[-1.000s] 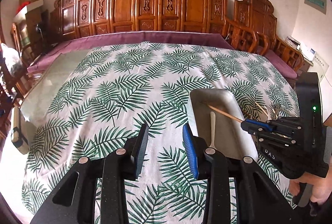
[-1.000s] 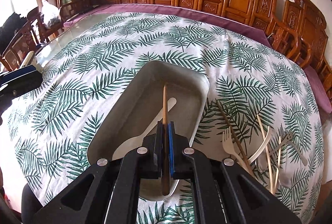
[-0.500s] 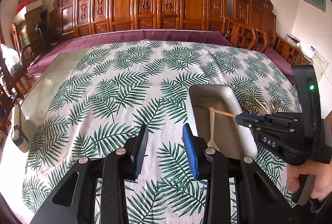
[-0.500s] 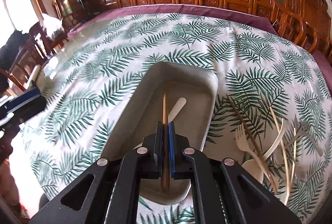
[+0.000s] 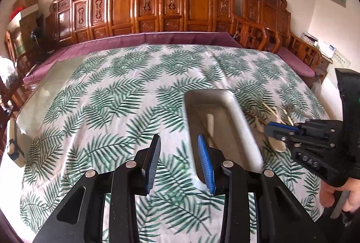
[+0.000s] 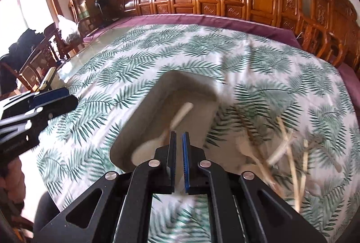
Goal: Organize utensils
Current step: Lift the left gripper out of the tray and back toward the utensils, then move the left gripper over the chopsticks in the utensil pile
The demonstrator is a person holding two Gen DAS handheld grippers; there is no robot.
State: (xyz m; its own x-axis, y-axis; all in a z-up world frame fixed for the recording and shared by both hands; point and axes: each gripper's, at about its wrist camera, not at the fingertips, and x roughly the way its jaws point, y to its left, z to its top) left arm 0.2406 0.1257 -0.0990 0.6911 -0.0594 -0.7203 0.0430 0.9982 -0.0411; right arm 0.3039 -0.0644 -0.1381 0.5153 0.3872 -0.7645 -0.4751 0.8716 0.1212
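A grey oblong tray (image 5: 234,121) (image 6: 146,121) lies on the palm-leaf tablecloth. A pale wooden spoon (image 6: 177,116) lies inside it, also seen in the left wrist view (image 5: 210,121); a thin stick is blurred beside it. My right gripper (image 6: 178,141) is slightly open and empty, raised above the tray's near end; it shows in the left wrist view (image 5: 273,128). My left gripper (image 5: 178,148) is open and empty, left of the tray. A loose pile of wooden forks, spoons and chopsticks (image 6: 281,153) lies right of the tray.
The tablecloth (image 5: 112,96) covers a large glass-topped table. Carved wooden chairs (image 5: 157,6) line the far edge. A taped block (image 5: 13,144) sits at the left table edge.
My right gripper has let go of the chopstick, which now lies in the tray, and has pulled back toward the right. The left gripper has stayed open.
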